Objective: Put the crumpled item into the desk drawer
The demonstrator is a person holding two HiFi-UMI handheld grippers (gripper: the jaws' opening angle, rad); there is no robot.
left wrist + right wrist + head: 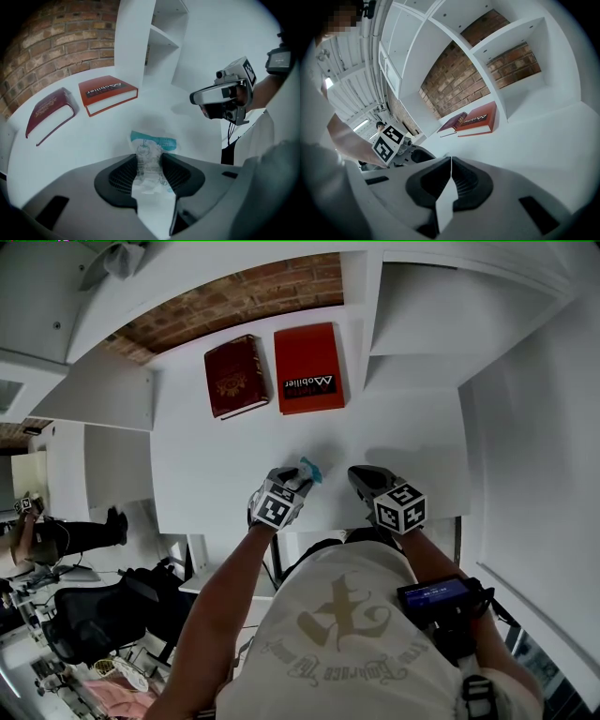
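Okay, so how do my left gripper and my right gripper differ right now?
The left gripper's jaws are closed on the crumpled wrapper; the right gripper's jaws meet with nothing between them. The left gripper is at the wrapper on the white desk, while the right gripper is off to one side, clear of the wrapper. Both are grey and near the desk's front edge.

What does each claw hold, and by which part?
The left claw pinches the crumpled wrapper by its near end; the right claw is shut and holds nothing.
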